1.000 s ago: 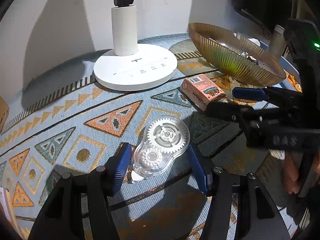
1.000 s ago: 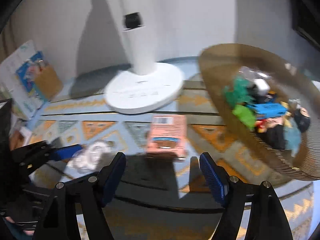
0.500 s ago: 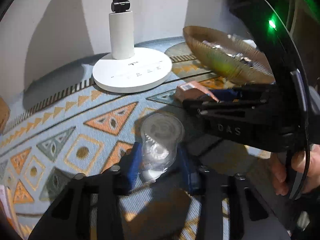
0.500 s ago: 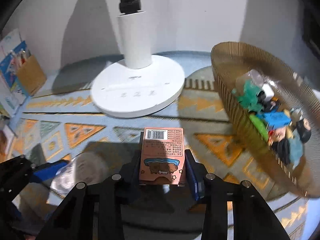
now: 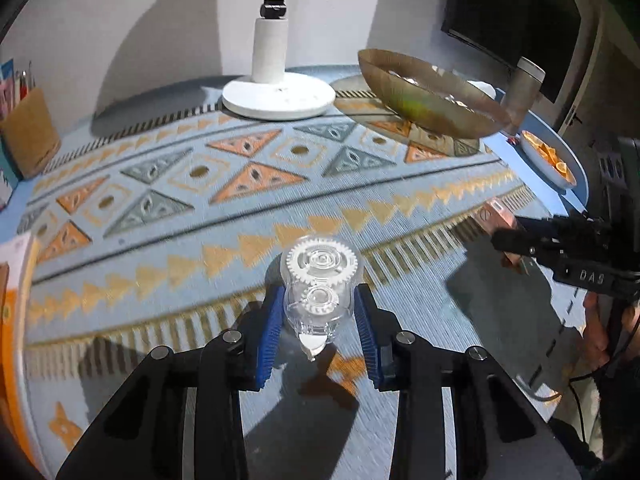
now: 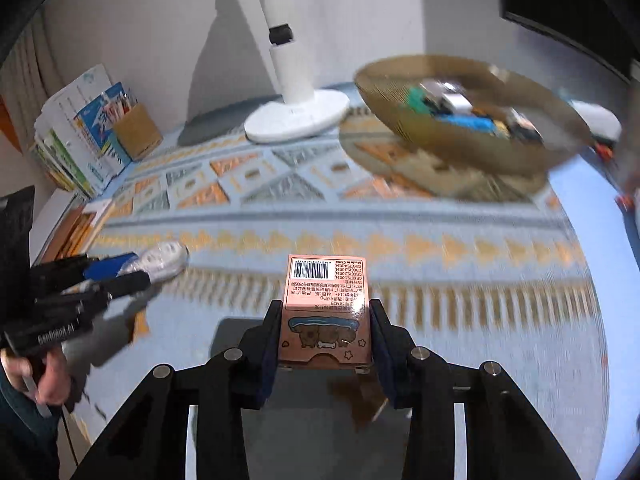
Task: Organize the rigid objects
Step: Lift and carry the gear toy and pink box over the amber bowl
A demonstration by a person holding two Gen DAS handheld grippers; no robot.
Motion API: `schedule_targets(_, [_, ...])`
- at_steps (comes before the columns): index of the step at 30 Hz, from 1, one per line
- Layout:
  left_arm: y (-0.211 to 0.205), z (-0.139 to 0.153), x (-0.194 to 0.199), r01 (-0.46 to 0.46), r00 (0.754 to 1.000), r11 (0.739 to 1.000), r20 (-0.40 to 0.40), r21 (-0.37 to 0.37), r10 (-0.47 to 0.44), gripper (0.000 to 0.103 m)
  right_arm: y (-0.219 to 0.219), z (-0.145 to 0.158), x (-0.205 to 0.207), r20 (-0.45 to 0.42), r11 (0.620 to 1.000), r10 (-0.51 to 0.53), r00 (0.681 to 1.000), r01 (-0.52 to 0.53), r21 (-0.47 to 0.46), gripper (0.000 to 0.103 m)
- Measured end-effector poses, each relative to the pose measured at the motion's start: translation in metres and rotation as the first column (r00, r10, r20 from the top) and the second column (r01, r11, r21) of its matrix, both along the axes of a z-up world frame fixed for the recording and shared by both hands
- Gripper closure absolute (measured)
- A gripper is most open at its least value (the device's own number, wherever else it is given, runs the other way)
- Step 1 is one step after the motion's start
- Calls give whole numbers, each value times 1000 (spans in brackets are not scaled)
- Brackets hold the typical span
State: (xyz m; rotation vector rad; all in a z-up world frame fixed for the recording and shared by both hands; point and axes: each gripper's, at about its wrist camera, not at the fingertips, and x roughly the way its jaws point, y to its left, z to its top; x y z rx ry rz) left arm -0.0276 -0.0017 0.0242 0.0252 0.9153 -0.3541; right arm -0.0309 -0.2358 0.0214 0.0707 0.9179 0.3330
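— Changed since a second ago?
— Yes. Left gripper (image 5: 319, 322) now clenched on the clear correction tape dispenser (image 5: 319, 286), then lying on the cloth between spread blue pads (image 5: 269, 330). Right gripper (image 6: 325, 340) now clamped on the pink card box (image 6: 325, 312), then flat on the cloth ahead of parted jaws. Both lifted clear of the cloth, both pulled back toward the near edge, well away from the lamp.
— Surface and room?
— Round table under a blue tablecloth (image 5: 160, 240) patterned with orange and grey triangles. White desk lamp base (image 5: 279, 96) at the far side, before a pale wall. Brown pen holder (image 6: 136, 130) and stacked booklets (image 6: 76, 128) far left. Dark screen (image 5: 512, 12) upper right.
— Containers?
— Ribbed amber glass bowl (image 6: 460, 156) far right, holding small toys: green, blue, white, dark pieces, too blurred to name. Beyond it, a small white dish of orange slices (image 5: 550, 160) near the table edge.
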Motion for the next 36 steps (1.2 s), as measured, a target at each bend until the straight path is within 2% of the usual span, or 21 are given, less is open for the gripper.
schedule_targets(2, [-6, -5, -3, -11, 1000, 999, -15, 45, 12, 68, -1, -7, -8, -10, 1000, -8, 1000, 7, -24, 63])
schedule_targets(3, [-8, -7, -3, -14, 1000, 998, -22, 67, 15, 58, -1, -9, -11, -14, 999, -11, 1000, 11, -32, 63])
schedule_targets(5, [-12, -10, -6, -14, 1000, 996, -25, 90, 17, 46, -5, -8, -19, -4, 999, -20, 1000, 20, -33, 61])
schedule_targets(6, [-13, -10, -7, -18, 1000, 995, -21, 97, 21, 35, -6, -8, -19, -7, 999, -22, 1000, 22, -28, 57])
schedule_targets(7, [-13, -9, -6, -27, 1000, 994, -4, 106, 28, 32, -6, -8, -18, -12, 999, -24, 1000, 23, -22, 53])
schedule_targets(8, [-13, -8, -4, -34, 999, 992, 12, 118, 33, 33, -5, -8, -18, -18, 1000, -25, 1000, 24, -16, 47])
schedule_targets(12, [-18, -13, 9, -42, 999, 989, -4, 145, 43, 33, 7, -9, -15, -7, 997, -46, 999, 45, -64, 45])
schedule_targets(14, [-20, -14, 10, -37, 999, 990, 8, 134, 36, 40, 15, -11, -14, 8, 991, -53, 999, 54, -119, 45])
schedule_targets(15, [-22, -13, 9, -32, 999, 990, 18, 134, 30, 56, 19, -11, -14, 17, 987, -55, 998, 57, -149, 50])
schedule_targets(17, [-25, -12, 8, -23, 999, 991, 29, 131, 19, 57, 26, -11, -18, 38, 983, -38, 999, 44, -181, 64])
schedule_targets(22, [-31, 9, -5, -9, 995, 995, 101, 96, 0, 58, 25, -1, -27, 39, 995, -19, 999, 23, -102, 64])
schedule_targets(25, [-35, 39, -10, 5, 987, 998, 163, 61, -15, 58, 15, 22, -30, 78, 998, -38, 996, 43, -53, 64])
schedule_targets(29, [-48, 88, -10, 42, 966, 999, 256, 11, -43, 58, -11, 73, -32, 192, 991, -103, 976, 118, -66, 64])
schedule_targets(33, [-73, 139, 8, 93, 936, 995, 343, -30, -77, 58, -52, 125, -20, 292, 971, -192, 937, 225, -85, 64])
schedule_targets(36, [-94, 163, 30, 126, 925, 990, 369, -63, -94, 58, -88, 156, 0, 337, 948, -274, 901, 311, -62, 64])
